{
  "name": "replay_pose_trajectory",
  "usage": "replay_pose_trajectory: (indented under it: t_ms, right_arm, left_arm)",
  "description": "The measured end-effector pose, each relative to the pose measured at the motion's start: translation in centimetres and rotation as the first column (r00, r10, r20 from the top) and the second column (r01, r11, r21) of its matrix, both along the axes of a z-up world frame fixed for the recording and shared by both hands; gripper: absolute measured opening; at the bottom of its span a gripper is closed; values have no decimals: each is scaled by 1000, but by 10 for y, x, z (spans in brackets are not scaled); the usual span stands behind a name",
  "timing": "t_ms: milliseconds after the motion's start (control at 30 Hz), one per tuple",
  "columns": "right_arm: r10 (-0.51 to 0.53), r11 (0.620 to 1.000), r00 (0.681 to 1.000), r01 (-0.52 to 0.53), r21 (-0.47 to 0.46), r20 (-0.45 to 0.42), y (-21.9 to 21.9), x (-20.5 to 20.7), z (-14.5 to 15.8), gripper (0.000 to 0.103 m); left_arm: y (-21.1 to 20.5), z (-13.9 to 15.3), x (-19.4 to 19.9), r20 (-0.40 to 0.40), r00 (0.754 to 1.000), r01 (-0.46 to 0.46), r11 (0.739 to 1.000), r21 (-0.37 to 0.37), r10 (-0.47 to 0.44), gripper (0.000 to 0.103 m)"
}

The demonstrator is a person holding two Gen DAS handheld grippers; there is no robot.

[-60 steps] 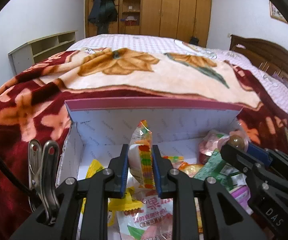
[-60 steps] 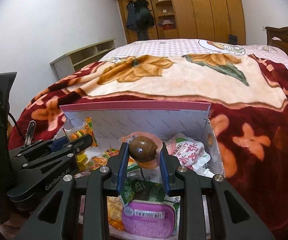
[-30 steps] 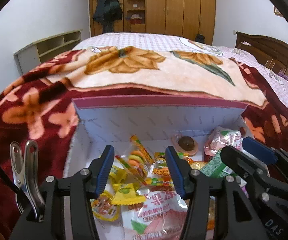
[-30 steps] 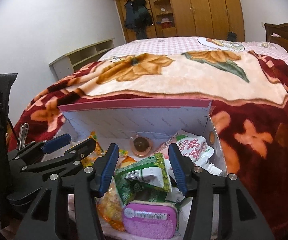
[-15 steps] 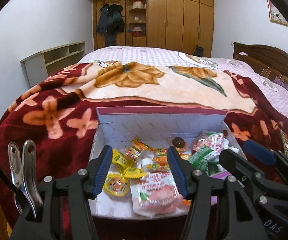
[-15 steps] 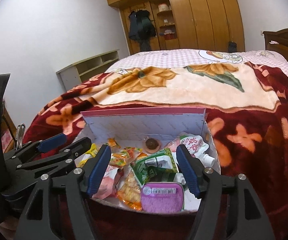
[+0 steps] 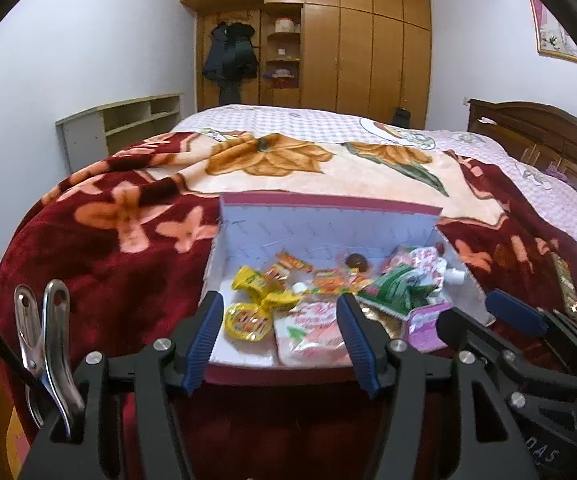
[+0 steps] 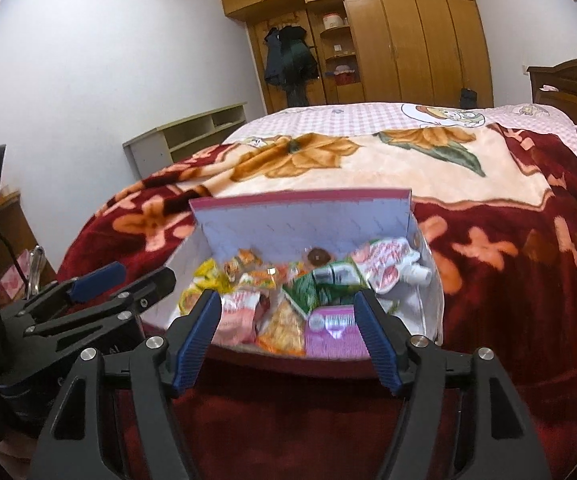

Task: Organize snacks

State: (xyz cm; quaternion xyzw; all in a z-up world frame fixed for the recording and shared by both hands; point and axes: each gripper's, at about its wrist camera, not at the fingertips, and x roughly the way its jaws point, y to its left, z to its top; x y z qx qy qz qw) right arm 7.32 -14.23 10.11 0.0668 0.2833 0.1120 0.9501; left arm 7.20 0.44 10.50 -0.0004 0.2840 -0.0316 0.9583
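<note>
Both the left gripper (image 7: 280, 334) and the right gripper (image 8: 286, 330) stand apart, empty; the box (image 7: 328, 222) at lower centre could tip on the soft blanket (image 7: 120, 240), spilling snacks (image 7: 312, 300).

2 wrist views, bed-facing, sharing box (image 7: 328, 224)

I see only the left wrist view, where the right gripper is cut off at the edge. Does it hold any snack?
Observer: No. The right gripper is open, with nothing between its fingers; the box of snacks lies beyond it.
Operator: What lies beside the pink tub, behind my own finger?
Observer: An orange packet lies just left of the pink tub, at the near edge of the box.
</note>
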Motion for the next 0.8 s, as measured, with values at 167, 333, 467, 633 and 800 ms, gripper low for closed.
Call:
replay_pose_trajectory:
  t_ms: [167, 333, 467, 633, 800]
  right_arm:
    - [-42, 999, 999, 42, -26, 8, 3, -9, -21, 71]
    - [-72, 994, 997, 74, -81, 26, 8, -11, -32, 71]
    - [-84, 993, 996, 86, -80, 22, 7, -9, -39, 71]
    - [-93, 993, 996, 93, -73, 7, 5, -7, -46, 71]
    - [-93, 993, 996, 93, -74, 9, 6, -7, -46, 71]
  left_arm:
    - [2, -19, -6, 17, 999, -30, 1000, 10, 29, 62]
    - [-1, -36, 0, -16, 999, -39, 999, 15, 39, 62]
    - [-1, -45, 1, -11, 999, -42, 999, 23, 43, 62]
    - [-3, -48, 1, 3, 999, -37, 999, 27, 37, 63]
    - [-2, -48, 1, 4, 999, -35, 999, 22, 35, 63]
